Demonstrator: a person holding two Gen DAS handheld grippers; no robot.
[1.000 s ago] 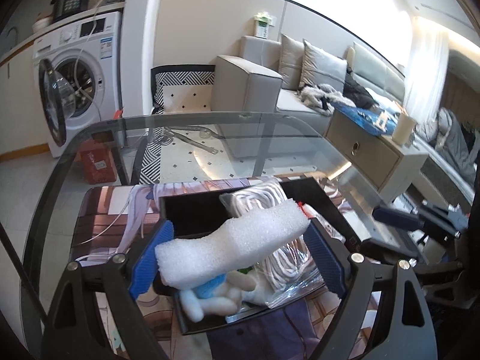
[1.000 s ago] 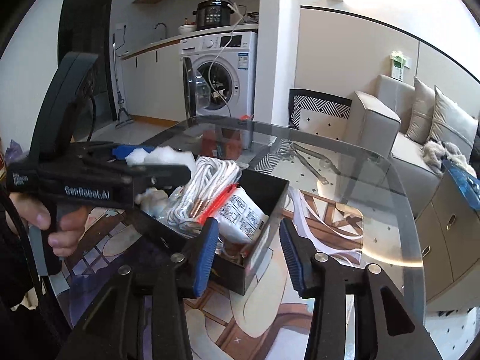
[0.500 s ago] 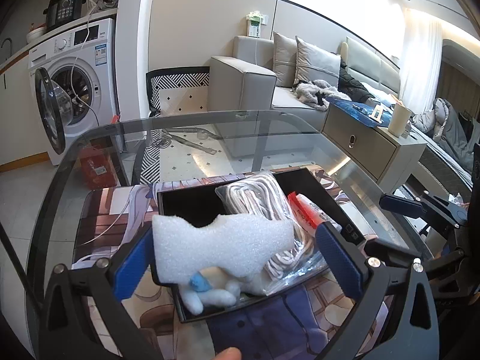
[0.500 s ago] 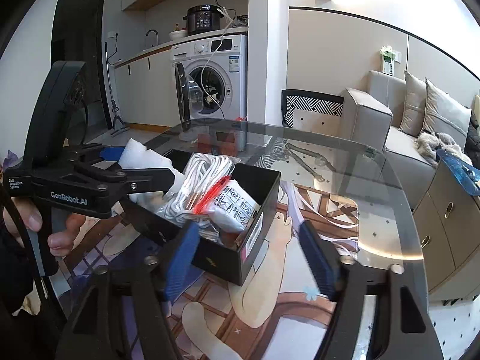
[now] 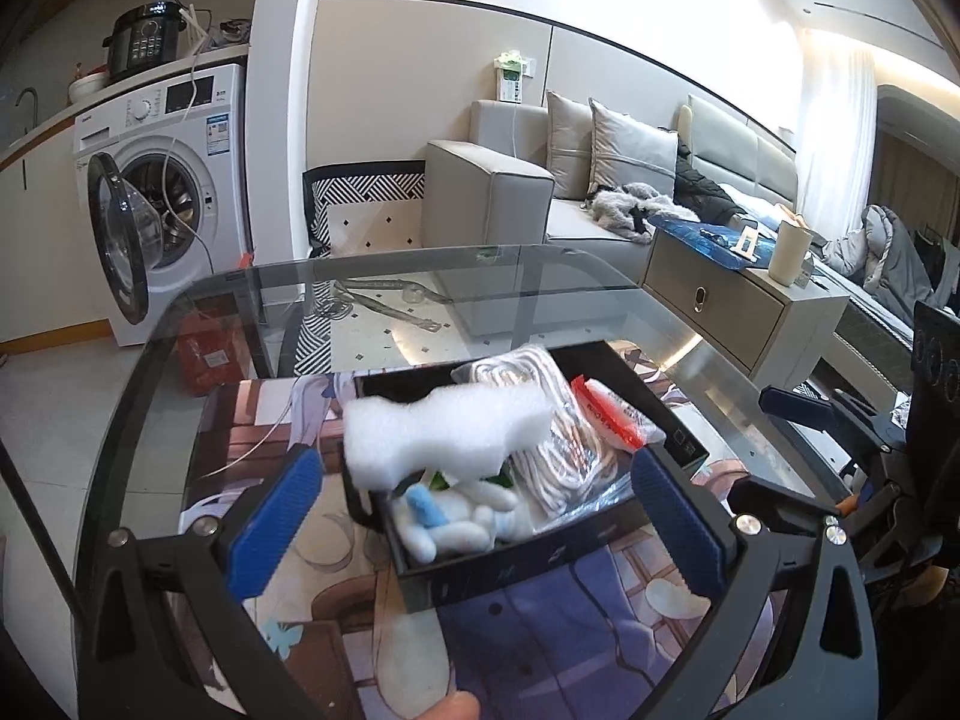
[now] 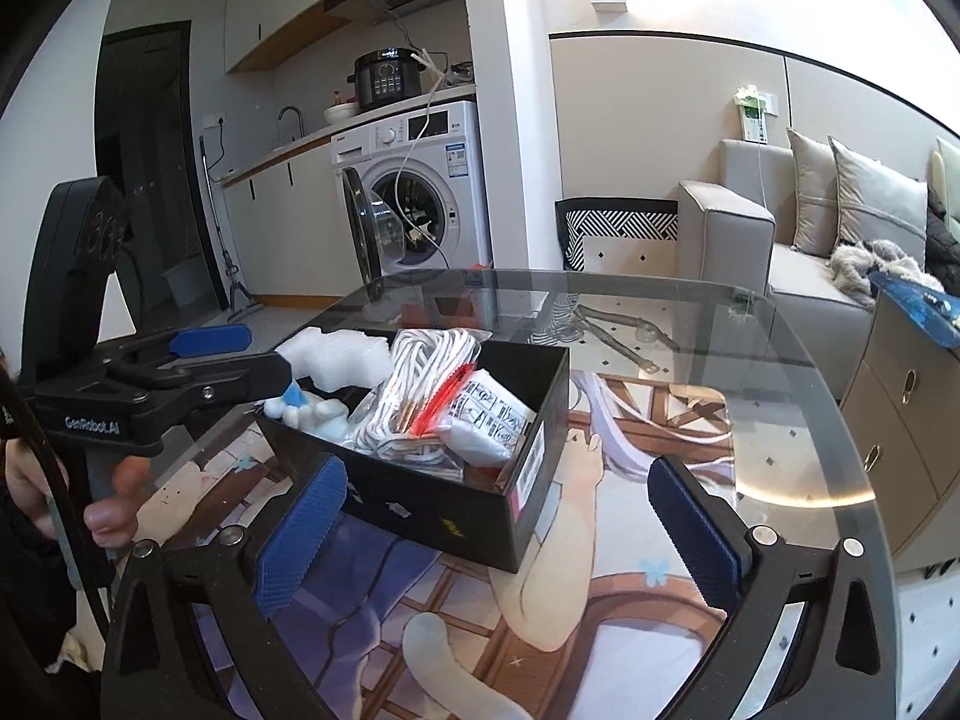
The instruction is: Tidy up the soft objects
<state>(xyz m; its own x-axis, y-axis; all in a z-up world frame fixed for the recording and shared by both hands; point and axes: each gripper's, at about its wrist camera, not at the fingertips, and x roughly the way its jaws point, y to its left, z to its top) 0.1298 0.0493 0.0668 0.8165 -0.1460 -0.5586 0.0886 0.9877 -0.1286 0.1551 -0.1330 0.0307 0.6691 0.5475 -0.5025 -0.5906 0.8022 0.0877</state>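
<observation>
A black box [image 5: 540, 564] stands on the printed mat. It holds a bag of white cord [image 5: 549, 432], a red-topped packet [image 5: 606, 417] and a white-and-blue plush toy [image 5: 456, 519]. A white foam piece [image 5: 447, 432] lies across the box's left side, free of both pads. My left gripper [image 5: 477, 531] is open wide, with the box's near end between its fingers. In the right wrist view the same box [image 6: 420, 498] sits ahead with the foam [image 6: 336, 354] at its far left. The jaws of my right gripper [image 6: 498, 534] are opening, and its pads touch nothing.
The mat [image 6: 630, 540] covers a round glass table [image 6: 780, 372] whose edge curves close on the right. A hand holds the left gripper's handle [image 6: 90, 420] at the left. A washing machine [image 6: 420, 192], a sofa [image 5: 516, 192] and a side cabinet [image 5: 738, 312] stand beyond the table.
My left gripper let go of the foam, which now rests on the box, and drew back a little. My right gripper went from nearly shut to wide open.
</observation>
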